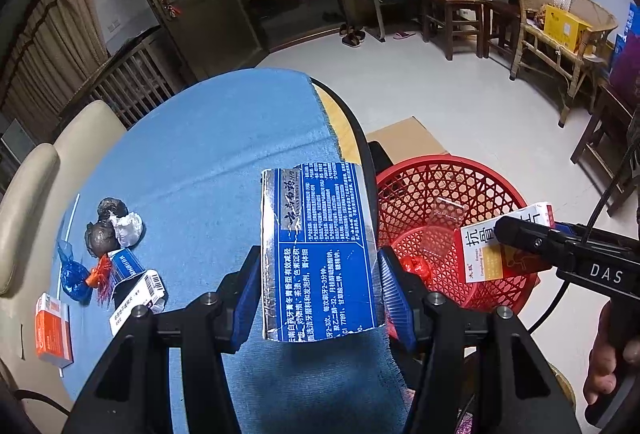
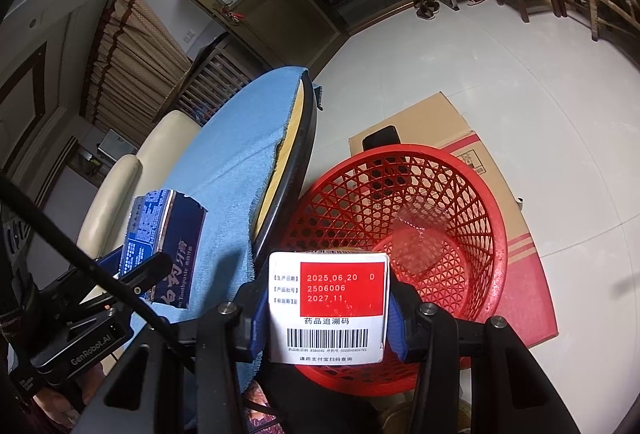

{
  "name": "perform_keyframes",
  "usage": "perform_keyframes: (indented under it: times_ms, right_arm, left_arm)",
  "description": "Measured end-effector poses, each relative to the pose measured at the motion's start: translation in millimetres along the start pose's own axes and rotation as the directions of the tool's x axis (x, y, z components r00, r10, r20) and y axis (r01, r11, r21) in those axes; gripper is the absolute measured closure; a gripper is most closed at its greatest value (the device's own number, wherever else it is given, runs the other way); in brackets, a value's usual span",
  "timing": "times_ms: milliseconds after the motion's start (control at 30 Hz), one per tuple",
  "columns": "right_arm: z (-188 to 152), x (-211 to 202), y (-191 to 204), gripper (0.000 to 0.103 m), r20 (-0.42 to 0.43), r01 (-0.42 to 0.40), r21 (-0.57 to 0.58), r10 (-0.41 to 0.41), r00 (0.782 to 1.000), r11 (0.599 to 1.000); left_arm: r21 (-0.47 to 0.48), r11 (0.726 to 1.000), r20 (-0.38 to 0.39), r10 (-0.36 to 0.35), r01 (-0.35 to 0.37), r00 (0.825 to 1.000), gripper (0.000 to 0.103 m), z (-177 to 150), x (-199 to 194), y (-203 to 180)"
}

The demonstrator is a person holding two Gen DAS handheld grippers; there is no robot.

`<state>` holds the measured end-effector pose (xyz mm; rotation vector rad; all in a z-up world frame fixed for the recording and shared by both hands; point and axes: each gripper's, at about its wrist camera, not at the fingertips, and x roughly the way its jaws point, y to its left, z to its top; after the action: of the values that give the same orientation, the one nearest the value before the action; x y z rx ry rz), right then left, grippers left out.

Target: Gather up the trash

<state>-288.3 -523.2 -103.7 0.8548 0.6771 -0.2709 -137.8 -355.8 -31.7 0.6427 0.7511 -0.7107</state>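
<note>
My left gripper (image 1: 318,294) is shut on a blue toothpaste box (image 1: 316,250), held above the right edge of the blue-clothed round table (image 1: 208,138). The same box shows in the right wrist view (image 2: 168,246). My right gripper (image 2: 328,318) is shut on a white and red medicine box (image 2: 328,310), held over the near rim of the red mesh basket (image 2: 472,202). In the left wrist view that medicine box (image 1: 484,254) hangs over the basket (image 1: 440,186), which holds a red wrapper (image 1: 416,268).
Several trash pieces lie at the table's left: two dark balls (image 1: 102,234), a white crumpled wad (image 1: 128,228), blue and red wrappers (image 1: 86,276), small boxes (image 1: 136,294) and an orange box (image 1: 52,330). A cardboard box (image 2: 432,122) lies behind the basket. A cream chair (image 1: 36,186) stands left.
</note>
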Motion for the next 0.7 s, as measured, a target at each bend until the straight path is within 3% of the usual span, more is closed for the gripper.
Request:
perform_keyframes:
  times_ms: [700]
  right_arm:
    - [9,-10,-17,0.051,0.012,0.004,0.067,-0.005,1.0,0.998]
  left_arm:
    - [0.052,0.999,0.005,-0.011,0.01,1.0,0.042,4,3,-14]
